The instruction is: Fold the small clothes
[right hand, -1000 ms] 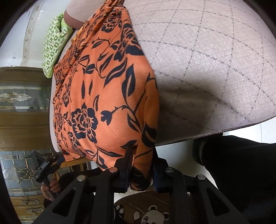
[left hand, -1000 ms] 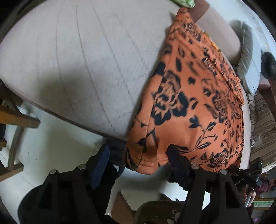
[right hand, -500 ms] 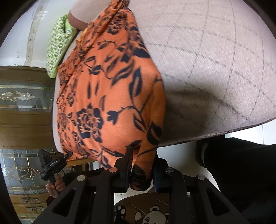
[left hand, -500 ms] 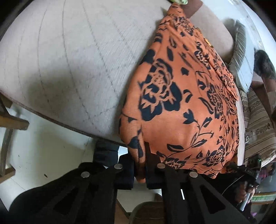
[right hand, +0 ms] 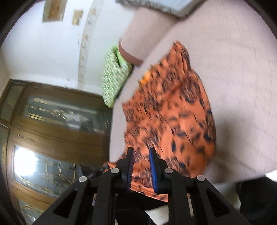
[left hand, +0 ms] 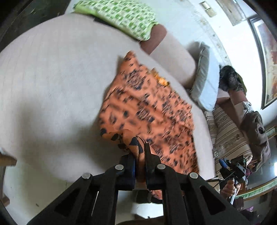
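Orange floral garment (left hand: 148, 110) lies spread on the beige quilted cushion (left hand: 52, 83), its near hem at the cushion's front edge; both views are motion-blurred. Left gripper (left hand: 139, 155) is clamped on a bunched corner of the hem, cloth pinched between the pads and lifted off the cushion. Right gripper (right hand: 141, 161) has its jaws slightly apart over the other near corner (right hand: 166, 121); the blue pads show a gap and the fabric looks to pass behind them, not pinched, so it reads as not holding. Step in hand, as I judge it: first fold, carrying the near hem away toward the far edge by the green patterned pillow (left hand: 119, 15). Next move needs the right side gripped too, or the fold goes skewed; then both corners carried level and laid flat.
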`<act>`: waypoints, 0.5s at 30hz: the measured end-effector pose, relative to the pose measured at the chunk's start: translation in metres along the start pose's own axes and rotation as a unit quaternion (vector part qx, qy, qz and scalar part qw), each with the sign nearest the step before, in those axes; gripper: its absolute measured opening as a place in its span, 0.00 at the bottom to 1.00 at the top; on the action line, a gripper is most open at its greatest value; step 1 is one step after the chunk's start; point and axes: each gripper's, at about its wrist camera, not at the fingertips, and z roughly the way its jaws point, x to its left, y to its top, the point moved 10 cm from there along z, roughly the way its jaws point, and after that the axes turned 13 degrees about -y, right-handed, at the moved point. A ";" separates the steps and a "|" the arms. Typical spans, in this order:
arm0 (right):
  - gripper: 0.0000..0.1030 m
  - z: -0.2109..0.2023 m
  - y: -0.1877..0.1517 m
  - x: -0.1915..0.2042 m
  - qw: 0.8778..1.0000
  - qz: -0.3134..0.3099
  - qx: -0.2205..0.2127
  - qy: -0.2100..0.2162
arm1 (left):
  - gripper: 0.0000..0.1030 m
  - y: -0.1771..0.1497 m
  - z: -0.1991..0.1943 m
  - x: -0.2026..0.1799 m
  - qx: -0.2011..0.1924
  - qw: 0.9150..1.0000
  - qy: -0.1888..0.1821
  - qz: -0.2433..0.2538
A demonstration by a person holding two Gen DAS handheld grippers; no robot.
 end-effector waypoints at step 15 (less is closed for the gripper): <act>0.81 0.009 -0.053 -0.105 0.968 -0.017 0.058 -0.243 | 0.08 -0.016 0.016 -0.009 0.019 0.999 0.029 0.028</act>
